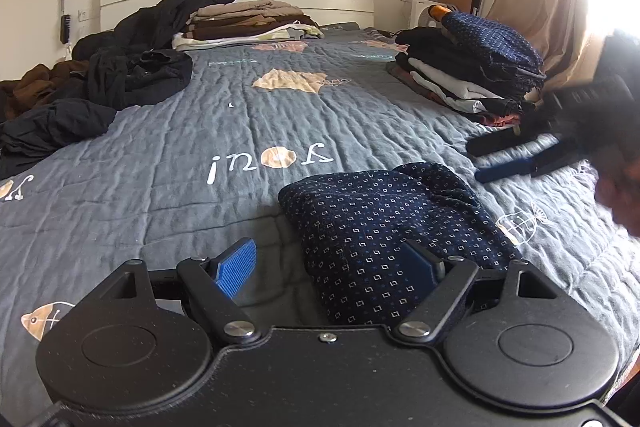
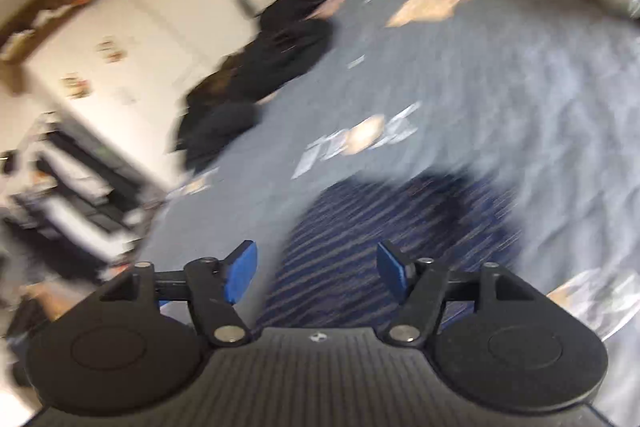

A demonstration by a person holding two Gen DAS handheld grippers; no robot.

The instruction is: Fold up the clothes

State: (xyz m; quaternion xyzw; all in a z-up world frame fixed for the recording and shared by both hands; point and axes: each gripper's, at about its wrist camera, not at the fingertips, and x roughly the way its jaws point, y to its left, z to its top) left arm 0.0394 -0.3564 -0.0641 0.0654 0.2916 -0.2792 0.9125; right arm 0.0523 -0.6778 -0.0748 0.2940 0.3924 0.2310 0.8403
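A folded navy garment with a small square print lies on the grey quilt near the bed's front edge. My left gripper is open right over its near end, one finger left of the cloth, the other on it. My right gripper is open and empty above the same garment; that view is motion-blurred. It also shows in the left wrist view as blurred fingers to the garment's right.
A stack of folded clothes stands at the right edge of the bed. A folded brown and beige stack lies at the headboard. Loose dark clothes are heaped at the left. The grey quilt is bare in the middle.
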